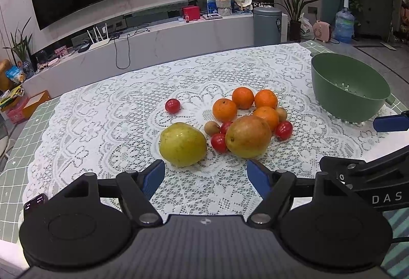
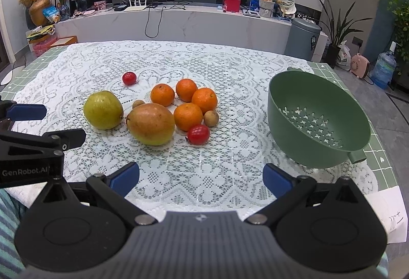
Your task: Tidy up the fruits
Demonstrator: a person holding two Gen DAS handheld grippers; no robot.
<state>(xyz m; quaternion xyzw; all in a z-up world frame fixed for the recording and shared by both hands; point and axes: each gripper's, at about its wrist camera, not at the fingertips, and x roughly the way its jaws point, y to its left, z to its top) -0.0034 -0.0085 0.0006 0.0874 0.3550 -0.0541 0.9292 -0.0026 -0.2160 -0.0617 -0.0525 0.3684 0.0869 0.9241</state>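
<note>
Fruit lies in a cluster on the lace cloth: a green pear (image 1: 182, 144) (image 2: 103, 109), a mango (image 1: 248, 136) (image 2: 150, 123), several oranges (image 1: 242, 97) (image 2: 188, 116), small red tomatoes (image 1: 283, 130) (image 2: 198, 134), one tomato apart (image 1: 172, 105) (image 2: 129, 78), and small brown fruits (image 1: 211, 128) (image 2: 211, 118). A green colander bowl (image 1: 329, 82) (image 2: 288, 110) stands empty at the right. My left gripper (image 1: 205, 176) is open and empty, just short of the pear and mango. My right gripper (image 2: 200, 178) is open and empty, nearer than the fruit, left of the bowl.
The table (image 2: 378, 166) has a green grid mat under the white lace cloth (image 2: 179, 171). A paper sheet (image 2: 391, 217) lies at the front right corner. A TV bench (image 2: 179, 20) and a grey bin (image 2: 303, 38) stand beyond the far edge.
</note>
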